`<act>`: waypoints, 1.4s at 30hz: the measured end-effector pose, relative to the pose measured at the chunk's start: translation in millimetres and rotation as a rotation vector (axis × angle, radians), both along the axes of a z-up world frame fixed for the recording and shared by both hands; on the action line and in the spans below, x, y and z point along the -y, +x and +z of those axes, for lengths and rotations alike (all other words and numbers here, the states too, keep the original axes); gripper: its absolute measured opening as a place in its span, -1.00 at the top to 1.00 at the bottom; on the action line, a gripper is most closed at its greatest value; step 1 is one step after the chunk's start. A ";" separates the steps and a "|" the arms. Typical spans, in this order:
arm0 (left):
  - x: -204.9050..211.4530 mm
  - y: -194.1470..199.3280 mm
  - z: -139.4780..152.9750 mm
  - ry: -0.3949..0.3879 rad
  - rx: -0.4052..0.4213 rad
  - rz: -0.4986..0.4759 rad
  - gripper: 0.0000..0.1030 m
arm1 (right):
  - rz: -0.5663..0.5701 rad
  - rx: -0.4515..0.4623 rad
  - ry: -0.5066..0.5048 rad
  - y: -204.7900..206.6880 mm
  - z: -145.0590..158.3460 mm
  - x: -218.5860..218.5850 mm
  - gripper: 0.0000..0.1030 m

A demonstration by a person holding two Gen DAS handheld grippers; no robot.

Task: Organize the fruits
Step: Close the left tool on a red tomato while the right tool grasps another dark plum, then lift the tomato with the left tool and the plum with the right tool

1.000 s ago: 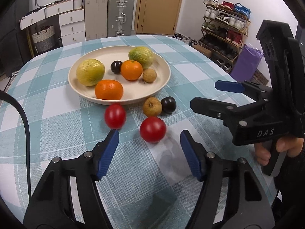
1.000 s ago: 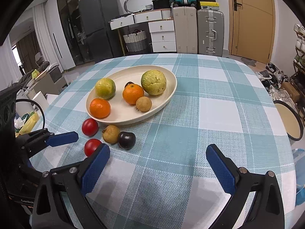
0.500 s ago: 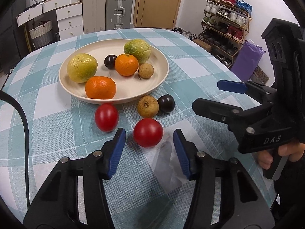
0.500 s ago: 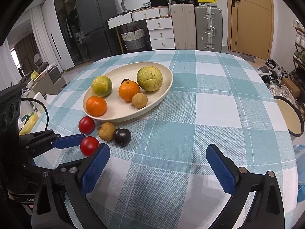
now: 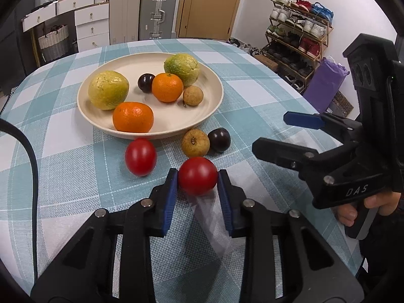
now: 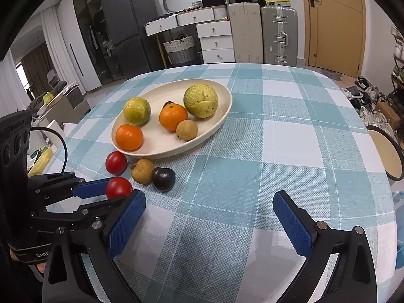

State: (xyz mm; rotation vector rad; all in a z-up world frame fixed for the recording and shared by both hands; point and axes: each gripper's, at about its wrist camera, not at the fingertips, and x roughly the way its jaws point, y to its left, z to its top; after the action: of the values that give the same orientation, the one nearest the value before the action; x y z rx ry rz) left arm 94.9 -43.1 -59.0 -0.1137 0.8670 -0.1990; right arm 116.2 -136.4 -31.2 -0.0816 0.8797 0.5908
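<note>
On the checked tabletop [image 5: 252,80], six fruits already sit in the plate [image 5: 214,101]. My left tool [image 5: 197,189] grips a tomato [image 5: 197,176] just before the plate; my right tool [image 6: 209,217] gapes, holding nothing. Three fruits beside the plate still wait

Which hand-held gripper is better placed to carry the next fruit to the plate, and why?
Left. The left hand-held gripper has its pads against both sides of the near tomato, close to the plate. The right hand-held gripper is open over bare tablecloth, holding nothing.
</note>
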 end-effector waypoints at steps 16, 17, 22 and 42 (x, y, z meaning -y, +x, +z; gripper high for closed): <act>-25.4 -16.7 13.3 -0.037 0.055 0.065 0.45 | 0.193 -0.020 -0.089 -1.2 -9.8 -45.5 -0.09; -26.7 -17.7 14.1 -0.037 0.059 0.068 0.45 | 0.196 -0.018 -0.089 -0.6 -10.2 -46.5 -0.09; -31.1 -19.5 15.8 -0.040 0.063 0.076 0.45 | 0.208 -0.009 -0.102 1.5 -10.8 -52.0 0.01; -32.0 -19.1 12.1 -0.036 0.055 0.082 0.45 | 0.272 0.047 -0.165 -4.9 -11.6 -65.0 0.51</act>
State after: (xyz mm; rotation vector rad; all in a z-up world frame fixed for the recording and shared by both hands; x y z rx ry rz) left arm 75.7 -11.1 -46.9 -0.1766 0.8023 -0.1408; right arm 111.3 -71.4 -42.8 -0.3675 0.8771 0.7655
